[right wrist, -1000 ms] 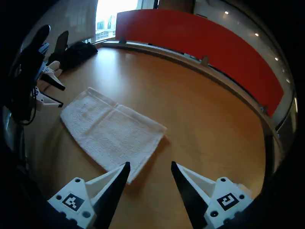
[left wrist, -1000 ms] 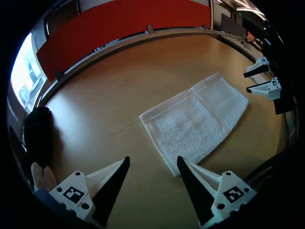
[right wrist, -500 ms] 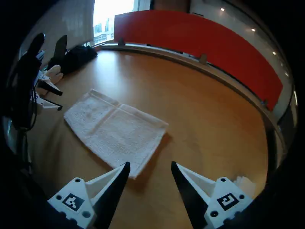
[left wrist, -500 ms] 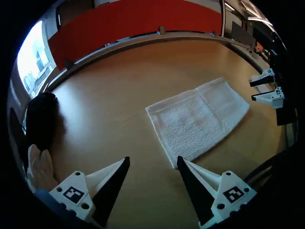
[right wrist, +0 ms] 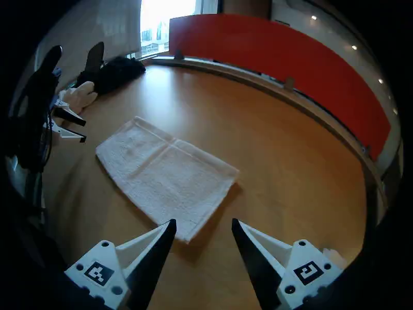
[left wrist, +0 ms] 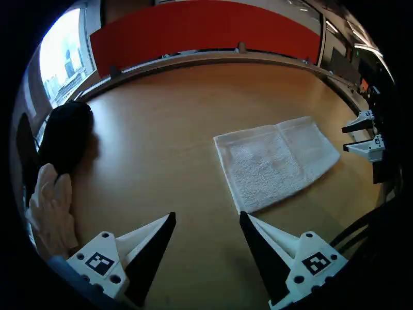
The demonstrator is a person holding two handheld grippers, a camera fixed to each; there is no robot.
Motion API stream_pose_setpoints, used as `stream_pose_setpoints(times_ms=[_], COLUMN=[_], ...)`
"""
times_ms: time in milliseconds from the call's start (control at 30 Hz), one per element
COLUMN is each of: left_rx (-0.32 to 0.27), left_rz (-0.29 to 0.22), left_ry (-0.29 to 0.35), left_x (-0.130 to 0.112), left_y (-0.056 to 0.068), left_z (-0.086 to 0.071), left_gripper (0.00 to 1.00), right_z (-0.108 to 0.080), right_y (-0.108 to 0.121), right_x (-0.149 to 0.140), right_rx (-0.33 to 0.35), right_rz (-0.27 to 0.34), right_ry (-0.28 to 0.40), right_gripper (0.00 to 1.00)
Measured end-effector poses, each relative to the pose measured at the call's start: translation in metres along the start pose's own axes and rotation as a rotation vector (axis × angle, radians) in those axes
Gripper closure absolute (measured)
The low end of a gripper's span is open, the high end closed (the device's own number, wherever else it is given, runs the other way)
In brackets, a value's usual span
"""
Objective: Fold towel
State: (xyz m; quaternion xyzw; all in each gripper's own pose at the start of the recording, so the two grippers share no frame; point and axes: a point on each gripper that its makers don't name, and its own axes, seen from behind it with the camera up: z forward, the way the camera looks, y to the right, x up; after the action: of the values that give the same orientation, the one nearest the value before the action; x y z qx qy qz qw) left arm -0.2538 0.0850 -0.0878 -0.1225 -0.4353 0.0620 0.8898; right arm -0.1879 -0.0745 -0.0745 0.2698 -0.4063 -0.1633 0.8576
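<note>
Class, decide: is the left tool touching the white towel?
Apart. In the right gripper view, a strip of bare table separates the left tool from the nearest corner of the towel.

A wide wooden tabletop (left wrist: 155, 129) spreads across the middle of the frame. A red panel (left wrist: 206, 26) runs along its far edge at the top. Daylight enters through a window (left wrist: 62, 57) at upper left, and small ceiling lights (right wrist: 354, 47) dot the upper right.
</note>
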Motion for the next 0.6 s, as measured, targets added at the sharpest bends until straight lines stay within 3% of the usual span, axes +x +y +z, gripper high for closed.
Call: stream_pose_setpoints(times_ms=[367,600], left_rx=[0.032,0.045], left_rz=[-0.041,-0.071], left_ry=[0.021,0.032], left_x=[-0.012,-0.024], left_y=[-0.011,-0.015], left_z=[-0.011,-0.018], left_gripper=[0.08,0.08], right_z=[0.004,0.007], right_y=[-0.009,-0.015], right_x=[-0.006,-0.014], right_rx=[0.048,0.072], right_rz=[-0.040,-0.062], right_ry=[-0.025,-0.050], right_gripper=[0.18,0.22])
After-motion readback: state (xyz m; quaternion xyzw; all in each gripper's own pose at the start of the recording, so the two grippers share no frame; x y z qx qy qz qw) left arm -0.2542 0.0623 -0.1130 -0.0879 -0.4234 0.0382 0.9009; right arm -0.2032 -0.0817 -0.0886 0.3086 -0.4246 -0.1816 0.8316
